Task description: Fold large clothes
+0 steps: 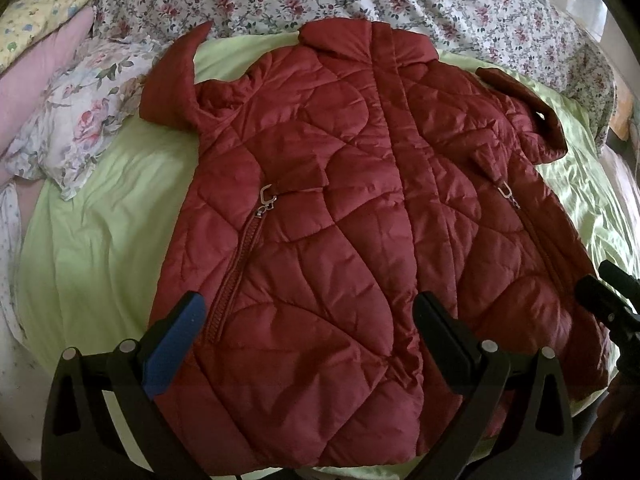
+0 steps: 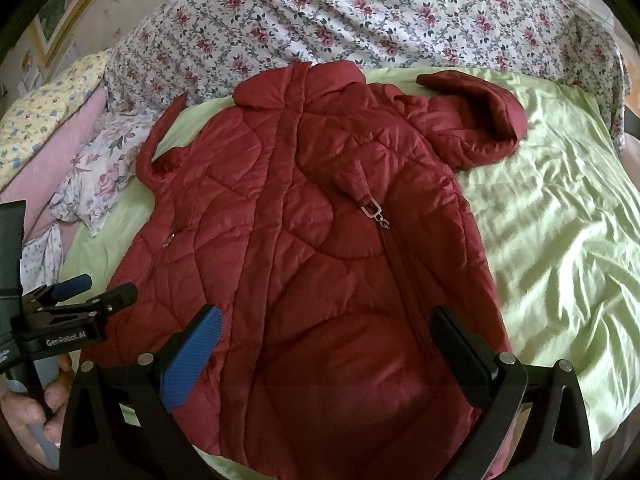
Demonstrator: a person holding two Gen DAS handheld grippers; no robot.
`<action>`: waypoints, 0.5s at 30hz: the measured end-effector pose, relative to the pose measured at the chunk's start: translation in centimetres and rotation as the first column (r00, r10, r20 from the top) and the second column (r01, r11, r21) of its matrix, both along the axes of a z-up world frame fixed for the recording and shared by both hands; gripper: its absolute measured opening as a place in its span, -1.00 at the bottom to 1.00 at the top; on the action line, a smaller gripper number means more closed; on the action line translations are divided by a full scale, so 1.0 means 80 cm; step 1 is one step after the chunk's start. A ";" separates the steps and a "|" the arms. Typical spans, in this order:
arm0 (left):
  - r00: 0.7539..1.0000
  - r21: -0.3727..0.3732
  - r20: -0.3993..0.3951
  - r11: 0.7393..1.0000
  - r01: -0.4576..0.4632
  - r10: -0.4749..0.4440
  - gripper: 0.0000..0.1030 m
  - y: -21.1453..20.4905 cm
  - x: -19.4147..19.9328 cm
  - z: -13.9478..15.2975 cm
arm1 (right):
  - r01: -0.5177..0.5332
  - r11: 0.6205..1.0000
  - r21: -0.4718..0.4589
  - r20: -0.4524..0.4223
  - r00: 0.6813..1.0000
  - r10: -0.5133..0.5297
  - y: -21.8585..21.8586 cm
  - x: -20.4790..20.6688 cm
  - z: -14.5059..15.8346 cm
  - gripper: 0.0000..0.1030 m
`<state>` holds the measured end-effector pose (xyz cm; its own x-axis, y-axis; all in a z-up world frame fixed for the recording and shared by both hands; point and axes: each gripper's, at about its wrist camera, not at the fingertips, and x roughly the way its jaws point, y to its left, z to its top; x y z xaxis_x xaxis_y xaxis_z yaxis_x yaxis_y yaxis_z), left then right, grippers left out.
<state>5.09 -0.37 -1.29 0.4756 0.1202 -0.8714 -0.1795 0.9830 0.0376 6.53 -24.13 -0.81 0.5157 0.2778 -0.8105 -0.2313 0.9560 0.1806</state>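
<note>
A dark red quilted jacket (image 1: 360,208) lies flat, front up, on a light green sheet (image 1: 100,240), collar at the far end, both sleeves bent up near the shoulders. It also fills the right wrist view (image 2: 320,240). My left gripper (image 1: 308,320) is open and empty, hovering above the jacket's hem on its left half. My right gripper (image 2: 328,332) is open and empty above the hem on the right half. The left gripper's body shows at the left edge of the right wrist view (image 2: 72,312).
A floral quilt (image 2: 340,20) is bunched along the far side of the bed. Pillows (image 1: 60,60) lie at the far left. The green sheet (image 2: 560,220) stretches wrinkled to the right of the jacket.
</note>
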 end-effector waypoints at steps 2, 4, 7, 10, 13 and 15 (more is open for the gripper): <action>1.000 -0.004 0.001 1.000 0.000 0.000 1.00 0.001 0.000 -0.001 | 0.000 1.000 0.000 -0.001 1.000 0.000 0.001 0.000 0.001 1.00; 1.000 -0.002 0.000 1.000 0.000 0.000 1.00 0.002 0.000 -0.001 | 0.002 1.000 -0.001 -0.003 1.000 -0.002 0.001 0.000 0.001 1.00; 1.000 -0.006 0.000 1.000 0.001 -0.001 1.00 0.002 0.001 -0.001 | 0.006 1.000 -0.002 -0.005 1.000 -0.006 0.001 0.001 0.001 1.00; 1.000 -0.008 -0.004 1.000 0.003 -0.003 1.00 0.002 0.003 -0.002 | 0.010 1.000 -0.003 -0.005 1.000 -0.010 0.000 0.001 0.000 1.00; 1.000 -0.009 -0.005 1.000 0.002 -0.003 1.00 0.001 0.004 -0.003 | 0.010 1.000 -0.004 -0.002 1.000 -0.010 -0.001 0.000 0.001 1.00; 1.000 -0.008 -0.006 1.000 0.001 -0.001 1.00 0.000 0.004 -0.004 | 0.010 1.000 -0.003 -0.002 1.000 -0.010 -0.002 0.000 0.001 1.00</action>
